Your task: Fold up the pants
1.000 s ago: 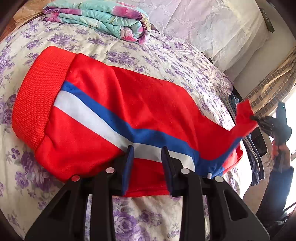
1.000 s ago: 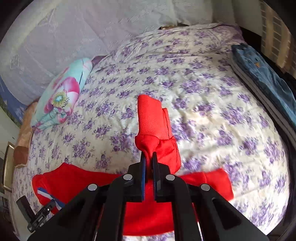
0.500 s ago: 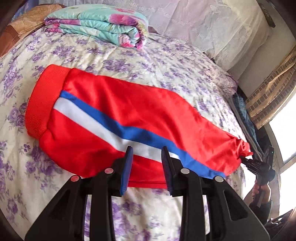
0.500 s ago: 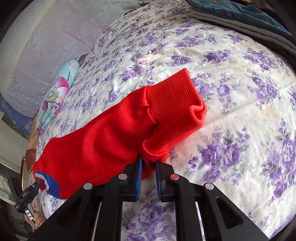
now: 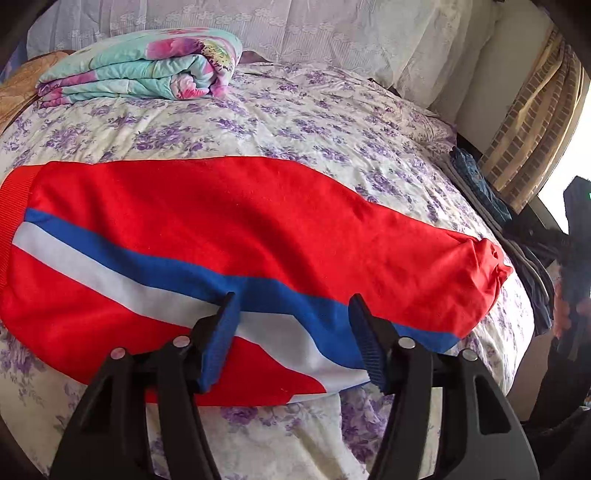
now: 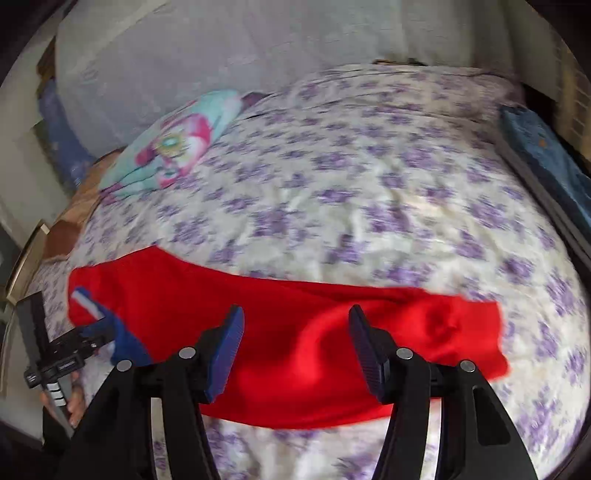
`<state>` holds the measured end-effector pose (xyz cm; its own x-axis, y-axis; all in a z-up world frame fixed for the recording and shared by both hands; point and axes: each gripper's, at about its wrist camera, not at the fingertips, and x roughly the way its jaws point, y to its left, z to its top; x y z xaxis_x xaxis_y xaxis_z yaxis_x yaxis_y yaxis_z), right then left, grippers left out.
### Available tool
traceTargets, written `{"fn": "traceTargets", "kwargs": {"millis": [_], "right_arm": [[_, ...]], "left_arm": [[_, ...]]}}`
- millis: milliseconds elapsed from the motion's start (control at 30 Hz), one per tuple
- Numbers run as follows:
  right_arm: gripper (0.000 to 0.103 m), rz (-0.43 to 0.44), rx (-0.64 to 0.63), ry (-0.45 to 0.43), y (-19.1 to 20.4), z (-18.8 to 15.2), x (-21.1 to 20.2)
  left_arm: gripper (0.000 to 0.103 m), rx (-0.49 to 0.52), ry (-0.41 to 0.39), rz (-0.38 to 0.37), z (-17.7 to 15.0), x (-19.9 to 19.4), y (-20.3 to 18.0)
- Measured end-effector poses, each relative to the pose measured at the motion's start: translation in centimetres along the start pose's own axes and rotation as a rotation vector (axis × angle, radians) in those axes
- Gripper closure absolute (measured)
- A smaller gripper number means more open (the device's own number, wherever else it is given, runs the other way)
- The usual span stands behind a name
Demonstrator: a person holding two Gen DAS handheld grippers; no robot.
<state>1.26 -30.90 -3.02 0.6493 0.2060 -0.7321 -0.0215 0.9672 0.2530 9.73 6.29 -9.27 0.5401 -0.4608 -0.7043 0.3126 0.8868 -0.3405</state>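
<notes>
The red pants (image 5: 229,221) with a blue and white side stripe (image 5: 147,269) lie flat along the near edge of the bed, ribbed waistband at the left. My left gripper (image 5: 291,339) is open and empty just above their near edge. My right gripper (image 6: 295,347) is open and empty over the red pants (image 6: 295,332) near the cuff end. The right wrist view is blurred. The left gripper (image 6: 74,350) shows at the lower left of that view, the right one (image 5: 576,258) at the right edge of the left wrist view.
A folded floral blanket (image 5: 147,70) lies at the back left of the bed. A stack of folded jeans (image 6: 546,155) lies along the bed's right edge. The purple-flowered bedspread (image 5: 332,122) stretches beyond the pants. White lace pillows (image 5: 332,33) line the headboard.
My right gripper opened and let go of the red cuff, which now lies flat on the bed. My left gripper opened wider. The pants now lie straightened out.
</notes>
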Motion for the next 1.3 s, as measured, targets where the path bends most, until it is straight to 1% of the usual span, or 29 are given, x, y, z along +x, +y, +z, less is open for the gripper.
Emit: {"fn": "traceTargets", "kwargs": {"millis": [67,133,167,200,233,300,367,433,467,500,533,567,600,633,700,733,767,867,900,933,967,1000,1033,1100,1133,1200,1267,1300], "right_arm": [[0.042,0.107,-0.146,0.047,5.2,3.1,3.6],[0.042,0.18,-0.269,0.102,9.7,5.3,7.5],[0.042,0.209,-0.315,0.141,11.7,6.4,9.6],[0.042,0.211,-0.351,0.17,13.4,7.0,11.5],[0.042,0.202,-0.384,0.197,14.7,7.7,13.2],[0.042,0.189,-0.425,0.243,16.2,8.2,15.9],[0.042,0.22,-0.439,0.297,16.7,8.5,17.9],[0.042,0.273,-0.427,0.352,16.6,8.1,19.1],[0.066,0.306,-0.413,0.373,16.5,7.9,19.8],[0.097,0.332,-0.404,0.373,16.5,7.6,20.0],[0.098,0.348,-0.414,0.374,16.8,7.3,19.9],[0.098,0.316,-0.441,0.337,17.3,7.2,19.3],[0.098,0.274,-0.469,0.301,18.0,7.5,18.8],[0.098,0.258,-0.483,0.275,18.6,7.9,18.3],[0.098,0.237,-0.518,0.253,20.2,9.0,18.0],[0.098,0.223,-0.533,0.267,20.7,9.4,18.5],[0.098,0.208,-0.539,0.303,21.1,9.5,19.6],[0.093,0.176,-0.517,0.432,20.4,8.0,23.9],[0.092,0.196,-0.505,0.415,20.2,7.9,24.0],[0.09,0.206,-0.499,0.418,20.0,8.1,23.6],[0.078,0.198,-0.48,0.423,19.6,8.6,22.9],[0.066,0.175,-0.449,0.403,19.0,9.2,21.6],[0.062,0.161,-0.424,0.355,18.3,9.8,19.8],[0.061,0.16,-0.44,0.267,17.5,10.1,15.5],[0.061,0.167,-0.444,0.251,17.0,9.7,13.6],[0.061,0.205,-0.419,0.274,15.9,7.5,10.9],[0.063,0.254,-0.405,0.308,15.4,4.3,9.4],[0.07,0.264,-0.402,0.311,15.2,2.6,8.9]], "left_arm": [[0.043,-0.01,-0.003,-0.015,0.0,-0.1,0.2],[0.045,-0.035,-0.001,-0.03,-0.1,-0.3,0.6],[0.048,-0.047,0.005,-0.022,-0.1,-0.3,0.7],[0.054,-0.054,0.013,0.001,-0.1,-0.4,0.7],[0.056,-0.053,0.02,0.019,-0.1,-0.6,0.7],[0.057,-0.044,0.032,0.03,-0.2,-0.9,0.6],[0.057,-0.041,0.036,0.032,-0.3,-1.0,0.7],[0.057,-0.046,0.036,0.027,-0.3,-1.0,0.8],[0.057,-0.051,0.036,0.026,-0.3,-1.0,0.9],[0.057,-0.054,0.036,0.026,-0.3,-1.1,0.9],[0.057,-0.058,0.035,0.028,-0.3,-1.1,0.9],[0.058,-0.061,0.036,0.035,-0.4,-1.1,0.8],[0.062,-0.059,0.038,0.053,-0.5,-1.2,0.7],[0.067,-0.055,0.041,0.079,-0.5,-1.2,0.5],[0.069,-0.054,0.046,0.117,-0.5,-1.1,0.1],[0.07,-0.051,0.051,0.129,-0.5,-0.9,0.0],[0.07,-0.048,0.055,0.143,-0.5,-0.7,0.0],[0.07,-0.038,0.046,0.155,-0.6,-0.5,-0.1],[0.07,-0.034,0.051,0.154,-0.5,-0.5,-0.1],[0.07,-0.028,0.061,0.148,-0.4,-0.6,0.0],[0.07,-0.028,0.075,0.139,-0.2,-0.8,0.1],[0.07,-0.029,0.094,0.125,0.2,-1.0,0.2],[0.07,-0.03,0.109,0.117,0.6,-1.4,0.3],[0.072,-0.028,0.11,0.12,1.8,-2.6,0.4],[0.072,-0.026,0.099,0.117,2.6,-3.2,0.3],[0.072,-0.036,0.088,0.089,4.5,-3.6,0.0],[0.072,-0.054,0.11,0.078,6.6,-2.6,-0.5],[0.072,-0.057,0.125,0.076,7.5,-1.7,-0.8]]}}
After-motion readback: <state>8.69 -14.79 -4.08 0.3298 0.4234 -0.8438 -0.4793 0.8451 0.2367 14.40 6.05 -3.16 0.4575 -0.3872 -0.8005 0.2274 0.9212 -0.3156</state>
